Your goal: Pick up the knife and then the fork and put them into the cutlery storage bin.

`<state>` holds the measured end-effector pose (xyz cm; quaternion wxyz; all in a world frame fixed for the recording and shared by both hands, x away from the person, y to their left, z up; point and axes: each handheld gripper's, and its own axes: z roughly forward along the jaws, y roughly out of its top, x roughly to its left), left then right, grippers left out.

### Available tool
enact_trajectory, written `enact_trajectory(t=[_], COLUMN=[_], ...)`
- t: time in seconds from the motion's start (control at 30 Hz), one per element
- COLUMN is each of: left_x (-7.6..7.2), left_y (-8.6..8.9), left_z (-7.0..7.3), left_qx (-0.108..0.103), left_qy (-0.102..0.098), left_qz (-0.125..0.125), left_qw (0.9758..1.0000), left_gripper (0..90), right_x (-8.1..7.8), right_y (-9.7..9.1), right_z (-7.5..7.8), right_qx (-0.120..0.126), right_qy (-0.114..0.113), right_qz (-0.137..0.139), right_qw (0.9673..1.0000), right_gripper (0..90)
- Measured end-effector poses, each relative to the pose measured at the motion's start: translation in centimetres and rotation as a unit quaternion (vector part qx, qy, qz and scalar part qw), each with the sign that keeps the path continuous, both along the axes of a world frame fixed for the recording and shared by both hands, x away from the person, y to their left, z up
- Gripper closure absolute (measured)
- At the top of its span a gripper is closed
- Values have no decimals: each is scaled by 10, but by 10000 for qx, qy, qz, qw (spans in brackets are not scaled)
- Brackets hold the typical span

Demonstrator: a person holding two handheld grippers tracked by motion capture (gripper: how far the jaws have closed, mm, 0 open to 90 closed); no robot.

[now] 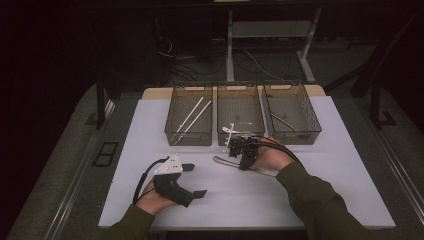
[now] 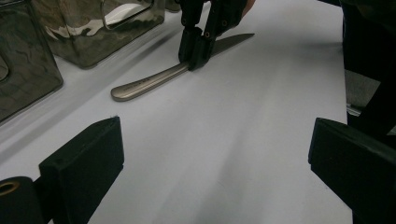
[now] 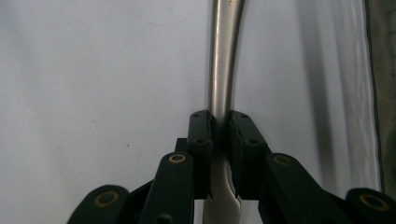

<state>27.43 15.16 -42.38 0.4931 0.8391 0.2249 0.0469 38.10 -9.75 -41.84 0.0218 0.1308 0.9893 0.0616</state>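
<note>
- At the bottom left of the high view, the left gripper (image 1: 193, 180) rests low over the matte white table (image 1: 310, 200), its blocky black jaws spread wide with nothing between them; a grey three-cornered plate sits on its top and a black cable loops off behind it.
- In the left gripper view those two jaws rise as squared, dull black blocks at the lower left and lower right corners, with bare tabletop between them.
- Toward the centre of the high view, the right gripper (image 1: 239, 156) points down at the table, held by a hand in an olive sleeve.
- Its jaws stand narrow, pressed on either side of a butter knife (image 3: 223, 70); in the right gripper view the flat black pads clamp the smooth, brushed-metal neck where handle meets blade.
- The knife lies flat on the table in the centre of the high view, just in front of the middle bin; the left gripper view shows its rounded handle end and tapering blade.
- Farthest off, three smoky translucent plastic bins (image 1: 189, 116) stand side by side in the upper middle, the left one holding long white sticks (image 1: 194, 116).
</note>
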Motion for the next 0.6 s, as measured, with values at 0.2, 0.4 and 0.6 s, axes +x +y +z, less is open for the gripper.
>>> enact_trajectory(t=[0.2,0.4,0.6], left_x=[0,1,1], left_y=[1,1,1], left_z=[0,0,0], left_qx=[2,-13,-35], left_qy=[9,1,4], left_qz=[13,16,36], left_qw=[10000,10000,10000], left_gripper=[26,26,26], right_x=[2,4,4], right_y=[-2,-12,-31], right_z=[1,4,15], right_qx=[86,322,612], right_qy=[103,206,160], right_qz=[-183,-410,-641], right_qw=[9997,9984,9959], right_gripper=[796,796,796])
